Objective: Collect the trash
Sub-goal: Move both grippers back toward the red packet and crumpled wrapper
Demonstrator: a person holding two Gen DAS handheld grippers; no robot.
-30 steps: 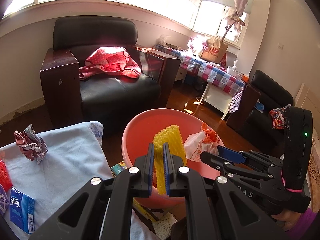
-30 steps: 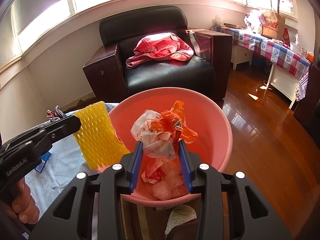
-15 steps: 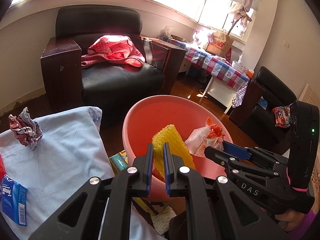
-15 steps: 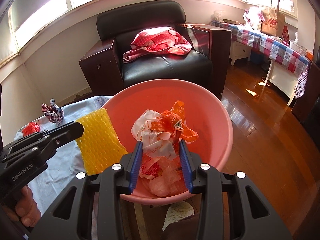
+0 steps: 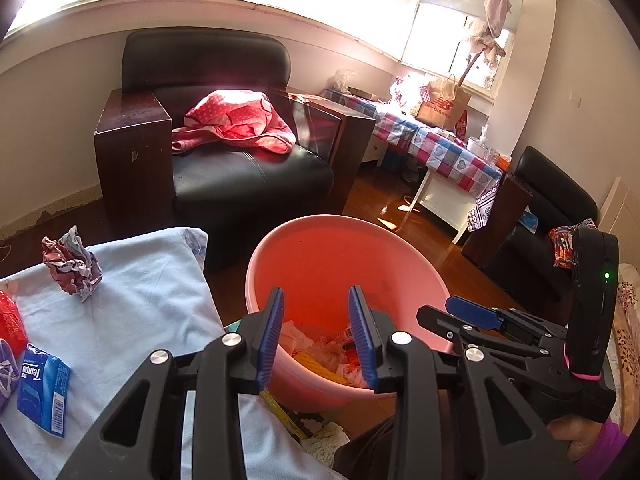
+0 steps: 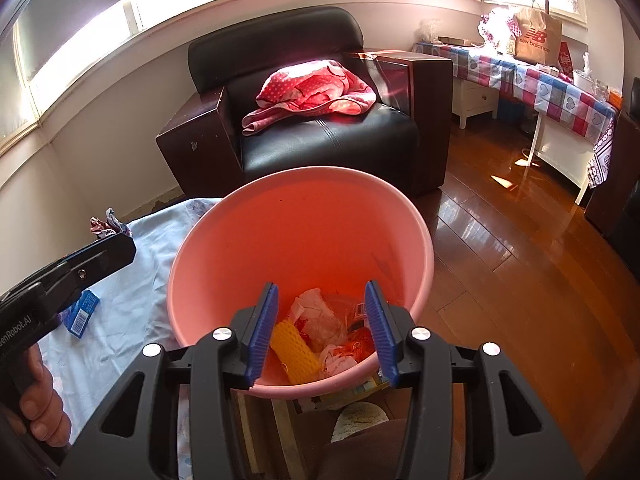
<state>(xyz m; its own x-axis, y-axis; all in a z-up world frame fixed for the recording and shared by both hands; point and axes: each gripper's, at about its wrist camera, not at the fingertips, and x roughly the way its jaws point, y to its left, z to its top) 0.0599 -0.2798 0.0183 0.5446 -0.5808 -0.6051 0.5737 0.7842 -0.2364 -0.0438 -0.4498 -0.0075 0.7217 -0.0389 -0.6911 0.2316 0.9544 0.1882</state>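
Note:
A pink bucket [image 5: 280,264] [image 6: 424,248] stands beside the cloth-covered table. Inside lie a yellow foam net [image 6: 294,350] and crumpled white and orange wrappers [image 6: 328,328]. My left gripper [image 5: 318,334] is open and empty over the bucket's near rim. My right gripper [image 6: 322,332] is open and empty above the trash, and it shows at the right of the left wrist view [image 5: 472,316]. A crumpled wrapper [image 5: 72,266], a blue tissue pack [image 5: 42,380] and a red scrap [image 5: 10,322] lie on the pale blue cloth [image 5: 140,308].
A black armchair [image 5: 224,128] with a pink blanket [image 5: 234,122] stands behind the bucket. A table with a checked cloth [image 5: 436,148] runs along the right wall. Wooden floor [image 6: 520,272] lies to the right of the bucket.
Both grippers opened. The yellow net dropped from the left gripper and the wrappers from the right gripper into the bucket.

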